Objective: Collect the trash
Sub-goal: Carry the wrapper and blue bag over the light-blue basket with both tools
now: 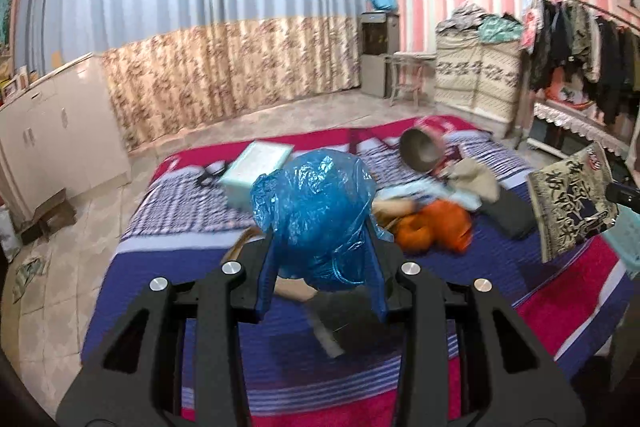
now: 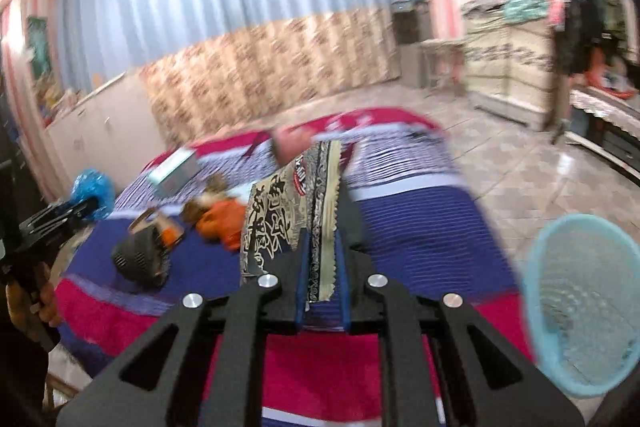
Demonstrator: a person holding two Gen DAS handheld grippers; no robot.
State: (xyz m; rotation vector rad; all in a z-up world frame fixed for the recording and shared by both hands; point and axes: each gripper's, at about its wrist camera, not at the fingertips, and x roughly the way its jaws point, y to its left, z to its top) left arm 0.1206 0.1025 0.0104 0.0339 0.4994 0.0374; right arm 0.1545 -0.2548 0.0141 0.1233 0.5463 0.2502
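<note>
Blue crumpled plastic bag (image 1: 316, 215) is clamped between the fingers of my left gripper (image 1: 320, 267), held above the striped bed (image 1: 200, 211). Right wrist view: my right gripper (image 2: 322, 259) is closed on a printed snack wrapper (image 2: 288, 211), raised over the bed, with the light-blue mesh basket (image 2: 580, 307) near on the right.

one wrapper (image 2: 280, 223), one blue bag (image 1: 316, 211)

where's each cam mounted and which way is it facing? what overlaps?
Left wrist: on the left hand-held gripper, facing across the striped bed toward the curtains; its fingers clamp a crumpled blue plastic bag.
Right wrist: on the right hand-held gripper, same heading; it clamps a printed foil snack wrapper; a hand shows.
Shared: bed, bag, wrapper, orange plush toy.
</note>
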